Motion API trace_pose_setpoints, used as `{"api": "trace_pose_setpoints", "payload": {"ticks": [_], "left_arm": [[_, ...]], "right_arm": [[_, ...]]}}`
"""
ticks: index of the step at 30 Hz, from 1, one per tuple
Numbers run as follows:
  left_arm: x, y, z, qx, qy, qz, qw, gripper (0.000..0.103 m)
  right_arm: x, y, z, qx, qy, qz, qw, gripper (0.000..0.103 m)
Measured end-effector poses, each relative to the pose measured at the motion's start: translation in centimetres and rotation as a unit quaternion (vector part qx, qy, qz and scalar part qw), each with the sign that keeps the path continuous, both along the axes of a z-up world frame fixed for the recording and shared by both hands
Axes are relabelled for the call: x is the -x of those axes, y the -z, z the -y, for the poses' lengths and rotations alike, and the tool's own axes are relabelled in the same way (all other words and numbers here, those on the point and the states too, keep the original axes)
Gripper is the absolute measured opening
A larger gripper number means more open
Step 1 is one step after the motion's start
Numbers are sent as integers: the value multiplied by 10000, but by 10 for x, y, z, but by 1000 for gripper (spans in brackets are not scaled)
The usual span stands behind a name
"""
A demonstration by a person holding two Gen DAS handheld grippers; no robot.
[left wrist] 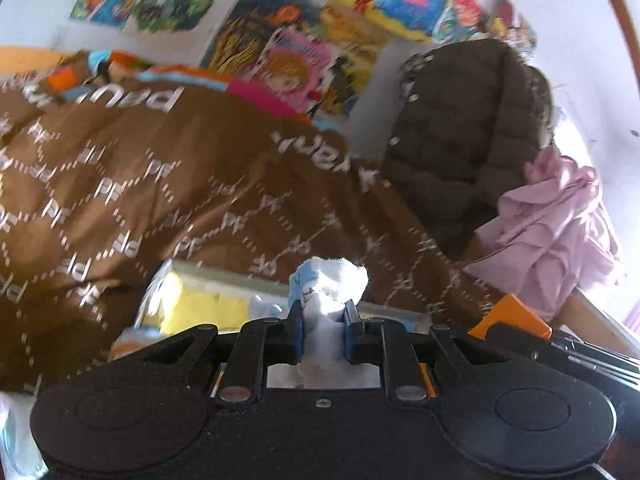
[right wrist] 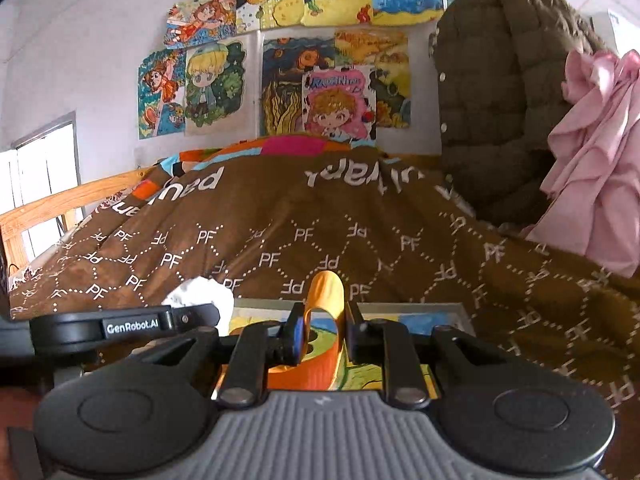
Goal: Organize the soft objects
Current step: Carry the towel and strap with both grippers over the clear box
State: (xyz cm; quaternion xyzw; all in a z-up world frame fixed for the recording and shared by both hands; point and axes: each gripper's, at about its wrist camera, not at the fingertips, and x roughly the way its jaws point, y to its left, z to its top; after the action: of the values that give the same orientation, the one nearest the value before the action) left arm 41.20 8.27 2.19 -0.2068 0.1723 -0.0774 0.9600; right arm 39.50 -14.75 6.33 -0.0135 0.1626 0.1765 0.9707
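My left gripper [left wrist: 323,312] is shut on a bunched white and light-blue sock [left wrist: 330,282], held above the edge of a brown "PF" patterned blanket [left wrist: 160,184]. The same sock [right wrist: 202,298] and the left gripper's body [right wrist: 120,326] show at the left of the right wrist view. My right gripper [right wrist: 322,330] is shut on an orange sock [right wrist: 326,312], whose folded end sticks up between the fingers. Both grippers hover over a framed colourful picture [right wrist: 424,320] lying at the blanket's [right wrist: 320,220] near edge.
A dark brown puffer jacket [right wrist: 500,100] and a pink garment [right wrist: 596,168] hang at the right. Children's drawings [right wrist: 320,60] cover the wall behind the bed. A wooden bed frame [right wrist: 44,216] runs along the left. An orange object [left wrist: 512,316] lies beside the left gripper.
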Motion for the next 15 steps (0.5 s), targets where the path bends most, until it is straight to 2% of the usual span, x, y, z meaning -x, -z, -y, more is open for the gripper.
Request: {"api": "trace_pose_setpoints", "payload": {"ticks": [6,15], "left_arm": [[-9,20,-12,164,-73,-293,9994,20],[-24,36,-10,464,-8,-480,9978,20]], "right_arm": [[-22,17,-7,-179,76,-482,9986,23],[-34,36,1,79,585,-836,9947,24]]}}
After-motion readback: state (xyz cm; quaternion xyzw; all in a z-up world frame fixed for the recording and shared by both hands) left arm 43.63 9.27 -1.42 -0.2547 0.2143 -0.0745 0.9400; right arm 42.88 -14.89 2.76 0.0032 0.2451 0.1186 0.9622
